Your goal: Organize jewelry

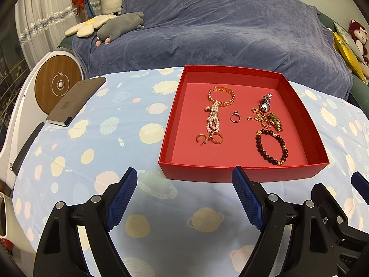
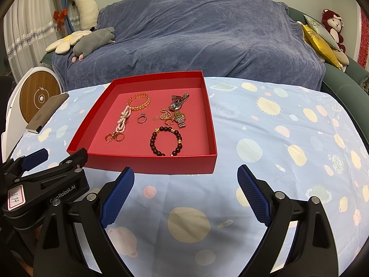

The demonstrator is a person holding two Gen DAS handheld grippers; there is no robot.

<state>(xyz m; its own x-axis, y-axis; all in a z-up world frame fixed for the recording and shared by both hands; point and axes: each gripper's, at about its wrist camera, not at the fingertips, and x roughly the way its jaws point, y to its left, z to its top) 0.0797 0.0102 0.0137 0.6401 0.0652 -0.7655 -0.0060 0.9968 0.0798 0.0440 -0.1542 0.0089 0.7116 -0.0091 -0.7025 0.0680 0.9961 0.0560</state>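
Jewelry lay gathered inside the red box (image 1: 242, 173), none loose on the cloth. Nearest, the left gripper (image 1: 184, 196) and right gripper (image 2: 185, 194) hovered, fingers spread and empty. Beyond them came the beaded bracelet (image 1: 272, 149), then the gold bangle (image 1: 221, 96). That fits either sorting pending or sorting finished.
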